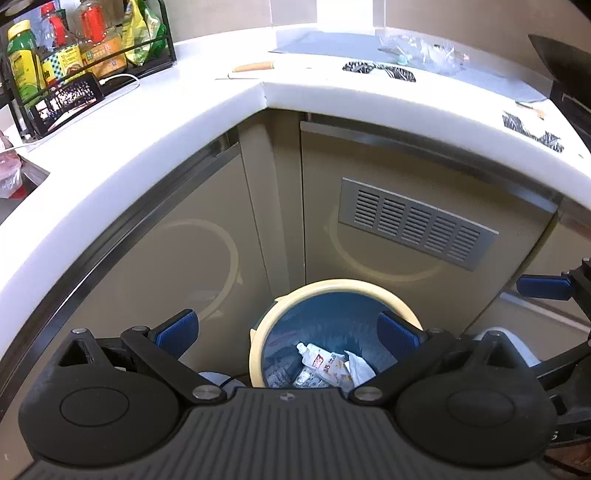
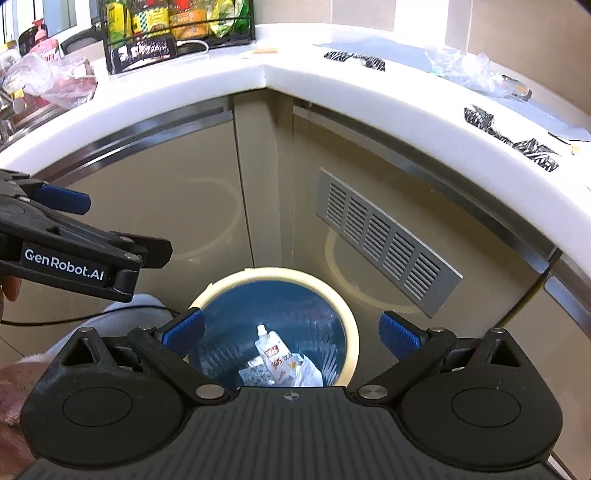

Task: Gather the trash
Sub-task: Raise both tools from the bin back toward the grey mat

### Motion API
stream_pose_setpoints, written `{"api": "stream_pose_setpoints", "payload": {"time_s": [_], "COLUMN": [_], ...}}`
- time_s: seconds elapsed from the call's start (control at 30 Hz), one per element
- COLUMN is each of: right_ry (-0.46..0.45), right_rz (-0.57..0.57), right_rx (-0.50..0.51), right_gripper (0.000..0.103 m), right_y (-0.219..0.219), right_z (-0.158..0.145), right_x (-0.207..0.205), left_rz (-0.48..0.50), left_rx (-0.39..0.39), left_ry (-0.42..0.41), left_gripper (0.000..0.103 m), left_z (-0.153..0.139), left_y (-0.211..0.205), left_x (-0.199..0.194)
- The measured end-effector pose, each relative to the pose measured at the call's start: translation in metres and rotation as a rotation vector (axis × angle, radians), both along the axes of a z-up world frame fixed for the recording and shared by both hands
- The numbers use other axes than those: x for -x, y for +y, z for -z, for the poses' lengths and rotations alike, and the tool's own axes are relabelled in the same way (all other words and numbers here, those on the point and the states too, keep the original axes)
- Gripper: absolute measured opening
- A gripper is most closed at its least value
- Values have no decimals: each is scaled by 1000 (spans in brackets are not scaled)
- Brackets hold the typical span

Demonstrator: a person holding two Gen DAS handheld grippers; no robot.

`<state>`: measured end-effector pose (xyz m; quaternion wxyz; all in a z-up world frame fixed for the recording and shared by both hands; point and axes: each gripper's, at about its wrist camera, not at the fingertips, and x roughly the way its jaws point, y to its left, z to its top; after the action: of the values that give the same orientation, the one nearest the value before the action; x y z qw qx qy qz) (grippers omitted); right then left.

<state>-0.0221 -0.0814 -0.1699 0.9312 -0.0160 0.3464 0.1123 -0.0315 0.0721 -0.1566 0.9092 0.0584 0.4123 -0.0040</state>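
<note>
A round bin with a cream rim (image 1: 334, 285) (image 2: 295, 275) and blue liner stands on the floor in the cabinet corner. Inside lie a white spouted pouch (image 1: 319, 359) (image 2: 272, 350), a crumpled white wrapper (image 1: 357, 366) (image 2: 308, 373) and other scraps. My left gripper (image 1: 287, 330) hangs open above the bin with nothing between its fingers. My right gripper (image 2: 291, 332) is open over the bin too, empty. On the counter lie crumpled clear plastic (image 1: 424, 51) (image 2: 476, 75) and black-and-white wrappers (image 1: 380, 70) (image 2: 480, 118).
A white L-shaped counter (image 1: 184, 122) (image 2: 369, 96) curves above beige cabinet doors with a grey vent (image 1: 417, 221) (image 2: 388, 240). A wire rack of bottles (image 1: 74, 55) (image 2: 177, 26) stands at the back left. Bagged items (image 2: 55, 77) sit near the sink.
</note>
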Motion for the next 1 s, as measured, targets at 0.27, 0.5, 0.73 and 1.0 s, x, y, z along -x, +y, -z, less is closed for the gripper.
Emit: {"api": "stream_pose_setpoints", "payload": {"time_s": [0.27,0.5,0.73,1.0], "right_ry": [-41,-124,-228,-344], "right_rz": [28,42,55,76], "right_rx": [-40,-62,-98,-123], "right_gripper": [101,101,101,101], "right_y": [-11,-23,-41,-59], "right_z": [-18,-43,-76,-108], "right_x": [-1,-3,-9,-22], "left_rz": [-12,-8,10,41], "left_rx": [25,27,28,23], "left_ry": [-27,-87,-159,-235], "left_gripper": [103,103,103,103], "left_z": [-16,-42,-74,-109], "left_y": [2,0,-7,-23], "left_x": [-7,-16,-33,-55]}}
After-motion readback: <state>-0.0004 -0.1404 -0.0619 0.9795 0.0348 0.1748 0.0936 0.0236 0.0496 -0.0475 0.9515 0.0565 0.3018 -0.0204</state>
